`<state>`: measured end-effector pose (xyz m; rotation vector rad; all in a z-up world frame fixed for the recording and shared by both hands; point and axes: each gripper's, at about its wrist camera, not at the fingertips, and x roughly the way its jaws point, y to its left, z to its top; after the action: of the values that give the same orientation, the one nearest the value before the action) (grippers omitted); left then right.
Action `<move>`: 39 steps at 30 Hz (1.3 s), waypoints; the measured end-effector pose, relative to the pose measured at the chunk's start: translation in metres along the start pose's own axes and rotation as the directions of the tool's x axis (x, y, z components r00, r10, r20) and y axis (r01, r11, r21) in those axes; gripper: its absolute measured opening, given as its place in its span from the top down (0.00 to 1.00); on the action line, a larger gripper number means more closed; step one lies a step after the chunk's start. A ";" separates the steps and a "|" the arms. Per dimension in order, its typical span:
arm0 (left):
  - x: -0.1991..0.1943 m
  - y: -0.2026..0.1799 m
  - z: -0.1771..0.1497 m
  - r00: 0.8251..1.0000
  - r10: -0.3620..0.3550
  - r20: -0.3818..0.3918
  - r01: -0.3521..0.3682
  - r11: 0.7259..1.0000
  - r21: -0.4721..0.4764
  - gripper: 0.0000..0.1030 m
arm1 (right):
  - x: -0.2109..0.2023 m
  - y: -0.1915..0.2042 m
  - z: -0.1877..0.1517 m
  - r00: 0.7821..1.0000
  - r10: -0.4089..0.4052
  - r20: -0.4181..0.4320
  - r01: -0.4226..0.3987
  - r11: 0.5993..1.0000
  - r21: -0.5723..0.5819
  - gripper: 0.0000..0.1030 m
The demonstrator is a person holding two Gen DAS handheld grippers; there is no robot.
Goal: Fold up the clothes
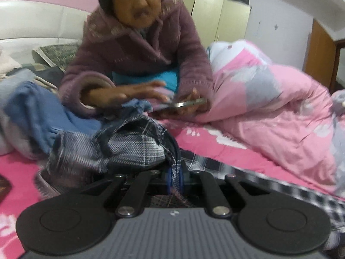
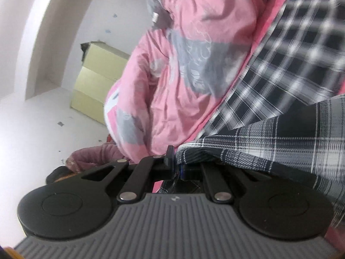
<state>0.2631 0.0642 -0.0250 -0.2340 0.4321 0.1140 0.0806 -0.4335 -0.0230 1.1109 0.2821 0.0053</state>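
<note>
The left gripper is clamped on the plaid shirt, bunched at 12 o'clock on the pink bed sheet. The right gripper pinches the same shirt's edge, with the pink quilt at 12 o'clock

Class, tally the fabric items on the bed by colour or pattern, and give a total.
Black-and-white plaid garment, pinched in the left claw and right claw: 1
Blue garment: 1
Pink-and-grey quilt: 1
Pink bedsheet: 1
Total: 4
</note>
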 end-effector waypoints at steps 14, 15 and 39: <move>0.048 0.027 -0.019 0.991 -0.088 -0.096 0.078 0.991 -0.111 0.51 | 0.085 -0.046 0.001 0.989 -0.087 -0.115 0.091 0.995 0.034 0.88; 0.041 0.026 -0.018 0.993 -0.091 -0.081 0.083 0.992 -0.099 0.47 | 0.082 -0.045 0.002 0.990 -0.080 -0.120 0.085 0.996 0.036 0.86; -0.029 0.110 -0.040 0.981 -0.004 -0.195 -0.048 0.964 -0.261 0.43 | 0.015 0.012 -0.149 0.831 -0.121 -0.543 0.155 0.988 0.017 0.39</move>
<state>0.2036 0.1591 -0.0703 -0.5073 0.6149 0.1725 0.0630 -0.2940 -0.0772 1.1312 0.8785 0.1873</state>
